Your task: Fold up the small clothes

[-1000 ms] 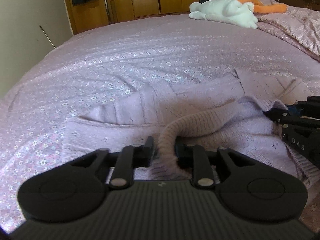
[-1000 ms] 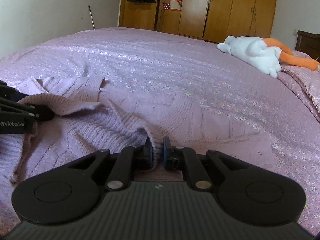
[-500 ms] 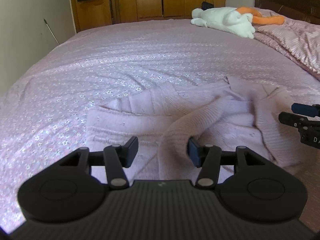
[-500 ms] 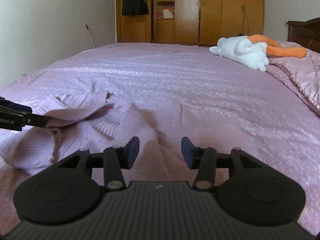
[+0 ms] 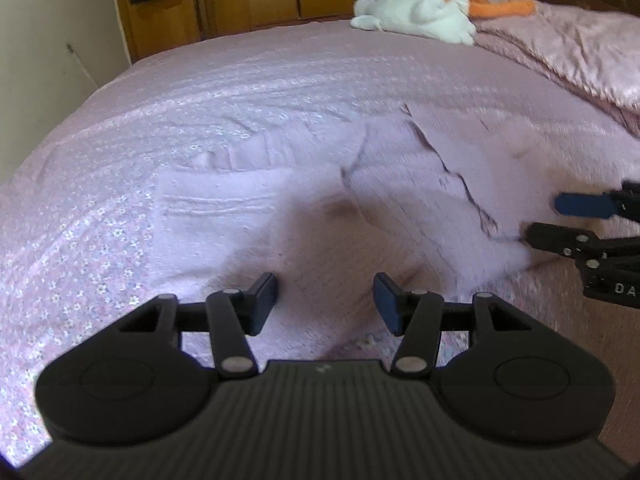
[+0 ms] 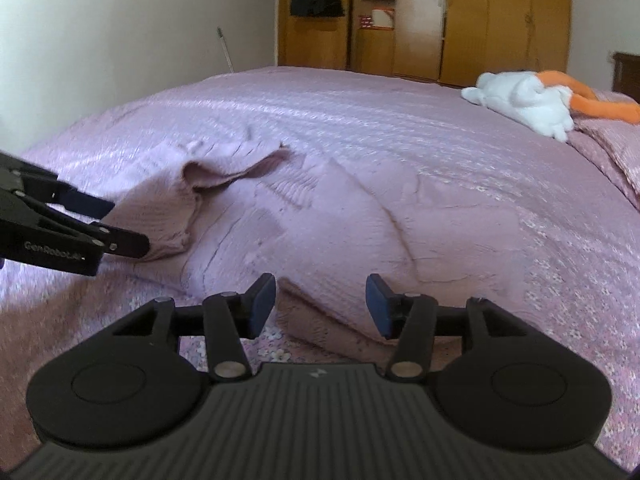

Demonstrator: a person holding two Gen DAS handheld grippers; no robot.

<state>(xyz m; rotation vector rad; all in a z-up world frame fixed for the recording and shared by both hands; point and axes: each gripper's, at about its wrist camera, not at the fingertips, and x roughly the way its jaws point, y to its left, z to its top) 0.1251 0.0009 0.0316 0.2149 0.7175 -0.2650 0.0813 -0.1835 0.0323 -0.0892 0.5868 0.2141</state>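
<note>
A small lilac knitted sweater (image 5: 420,200) lies rumpled on the pink floral bedspread (image 5: 240,92). It also shows in the right wrist view (image 6: 320,216), with a sleeve folded over at its left. My left gripper (image 5: 325,300) is open and empty just above the sweater's near edge. My right gripper (image 6: 321,303) is open and empty over the sweater's near hem. Each gripper shows in the other's view, the right one (image 5: 560,220) at the sweater's right edge, the left one (image 6: 120,224) by the folded sleeve.
A white and orange plush toy (image 5: 424,16) lies at the far side of the bed, beside a pink quilt (image 5: 580,52). Wooden wardrobes (image 6: 460,20) stand behind. A white wall (image 6: 120,40) runs along the left.
Both grippers opened and let go of the sweater, which dropped onto the bed. Both have pulled back slightly and the left wrist view has swung.
</note>
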